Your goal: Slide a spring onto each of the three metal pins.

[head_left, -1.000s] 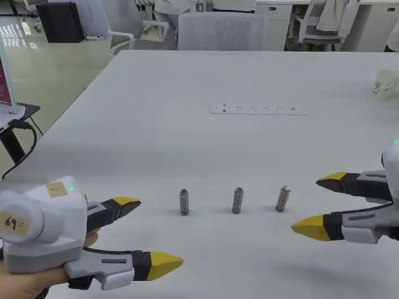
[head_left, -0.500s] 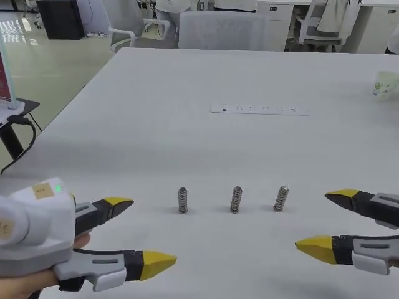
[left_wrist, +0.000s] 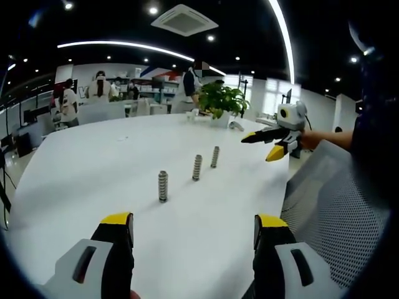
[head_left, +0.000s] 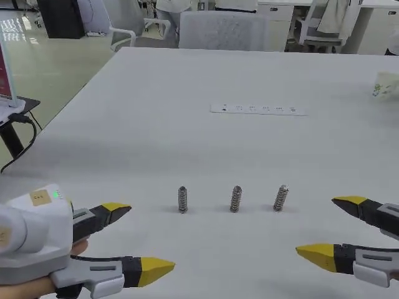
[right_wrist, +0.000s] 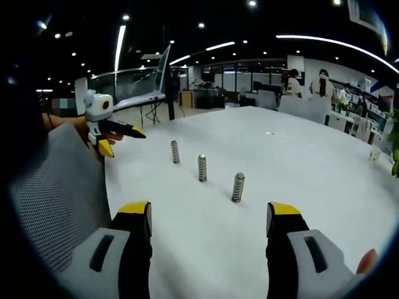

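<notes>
While the yellow-tipped left tongs (head_left: 149,238) and right tongs (head_left: 318,225) stand open and empty, we record three coiled metal springs (head_left: 235,199) upright in a row on the white counter (head_left: 218,149) between them.

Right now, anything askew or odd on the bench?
The rightmost spring leans slightly right at its top; the middle spring and the leftmost spring stand upright. Nothing else stands out.

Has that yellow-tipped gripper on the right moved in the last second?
Yes. The yellow-tipped right gripper has drawn back from the rightmost upright metal spring, down and rightward in the head view.
</notes>
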### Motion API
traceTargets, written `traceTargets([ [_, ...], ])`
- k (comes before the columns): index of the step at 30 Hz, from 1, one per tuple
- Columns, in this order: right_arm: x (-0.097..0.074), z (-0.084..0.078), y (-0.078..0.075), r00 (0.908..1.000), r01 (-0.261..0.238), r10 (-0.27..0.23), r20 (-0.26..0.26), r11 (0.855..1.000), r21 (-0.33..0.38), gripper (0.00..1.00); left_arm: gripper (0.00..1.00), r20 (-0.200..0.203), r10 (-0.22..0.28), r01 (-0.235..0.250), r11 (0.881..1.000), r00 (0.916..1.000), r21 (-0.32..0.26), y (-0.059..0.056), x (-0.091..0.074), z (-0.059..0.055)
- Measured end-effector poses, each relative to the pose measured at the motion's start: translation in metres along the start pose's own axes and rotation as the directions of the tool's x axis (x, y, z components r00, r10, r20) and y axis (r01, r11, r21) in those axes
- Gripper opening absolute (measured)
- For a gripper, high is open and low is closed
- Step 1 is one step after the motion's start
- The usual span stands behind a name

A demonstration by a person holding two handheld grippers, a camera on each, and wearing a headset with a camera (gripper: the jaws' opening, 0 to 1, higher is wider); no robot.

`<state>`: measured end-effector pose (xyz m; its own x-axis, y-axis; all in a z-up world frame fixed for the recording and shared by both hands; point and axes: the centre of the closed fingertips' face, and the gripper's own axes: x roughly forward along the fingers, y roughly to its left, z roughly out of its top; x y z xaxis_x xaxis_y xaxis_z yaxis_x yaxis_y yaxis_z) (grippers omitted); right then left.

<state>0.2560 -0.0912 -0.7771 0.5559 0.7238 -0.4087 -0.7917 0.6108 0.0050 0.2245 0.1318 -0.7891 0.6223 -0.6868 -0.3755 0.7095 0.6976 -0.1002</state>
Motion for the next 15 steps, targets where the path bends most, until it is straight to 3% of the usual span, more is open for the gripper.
traceTargets([
  [15, 0.0009, 0.0039, -0.0012, 1.0, -0.002, 0.002, 0.001, 1.0, -0.003, 0.76, 0.76, 0.001, 0.002, -0.002, 1.0, 1.0, -0.002, -0.0017, 0.0004, 0.0009],
])
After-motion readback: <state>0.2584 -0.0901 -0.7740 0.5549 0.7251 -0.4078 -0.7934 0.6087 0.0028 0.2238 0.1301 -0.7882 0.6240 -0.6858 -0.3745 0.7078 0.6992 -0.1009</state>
